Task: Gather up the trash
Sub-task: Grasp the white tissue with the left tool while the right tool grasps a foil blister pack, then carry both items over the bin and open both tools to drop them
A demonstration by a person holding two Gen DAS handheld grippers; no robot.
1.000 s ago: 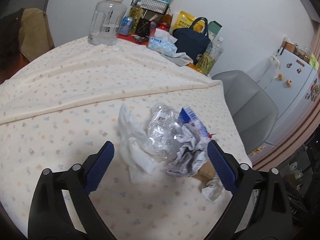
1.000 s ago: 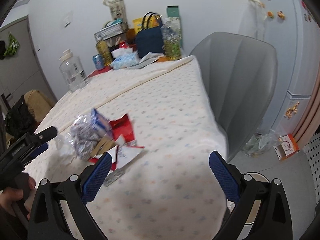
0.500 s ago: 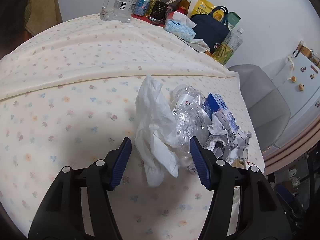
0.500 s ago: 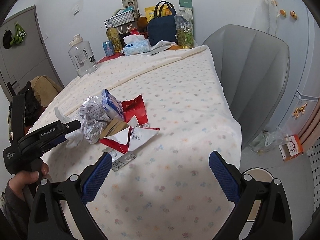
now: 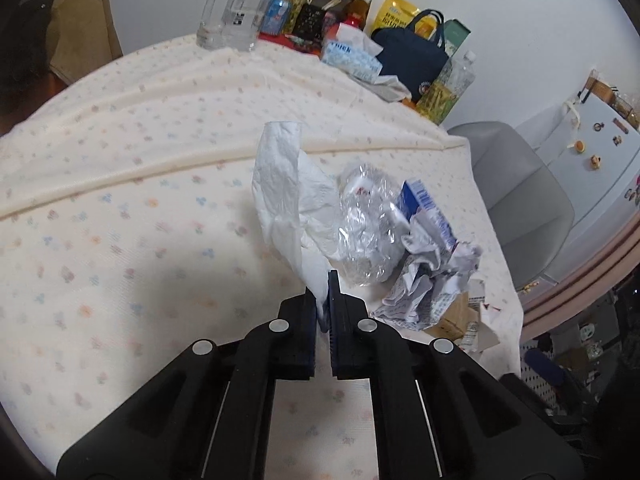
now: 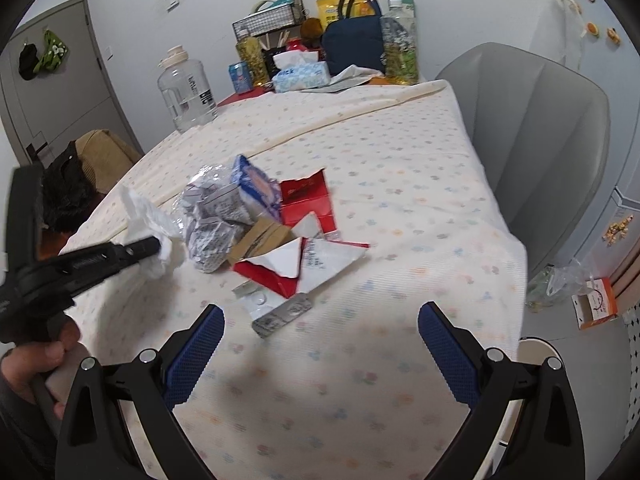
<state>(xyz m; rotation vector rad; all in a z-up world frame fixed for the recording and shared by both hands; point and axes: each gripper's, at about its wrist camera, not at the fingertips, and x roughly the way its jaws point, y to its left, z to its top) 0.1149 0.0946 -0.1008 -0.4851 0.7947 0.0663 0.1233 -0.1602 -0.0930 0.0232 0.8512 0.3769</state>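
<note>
A trash pile lies on the flowered tablecloth (image 5: 120,208). My left gripper (image 5: 323,296) is shut on the lower edge of a white plastic bag (image 5: 286,196), which stands up from the cloth. Behind it lie a crushed clear bottle (image 5: 366,236), a blue carton (image 5: 426,210) and crumpled paper (image 5: 428,280). In the right wrist view the left gripper (image 6: 154,246) pinches the bag (image 6: 146,216) at the pile's left side. My right gripper (image 6: 320,328) is open and empty, near a blister pack (image 6: 282,314) and torn red-white packaging (image 6: 304,248).
At the table's far end stand a large water jug (image 6: 186,88), a tissue box (image 6: 302,74), a dark blue bag (image 6: 352,44), bottles and a wire basket. A grey chair (image 6: 548,128) is to the right. A fridge (image 5: 592,152) and floor clutter lie beyond.
My left gripper has closed from wide open onto the white plastic bag's edge. The right gripper has moved closer to the pile, staying open.
</note>
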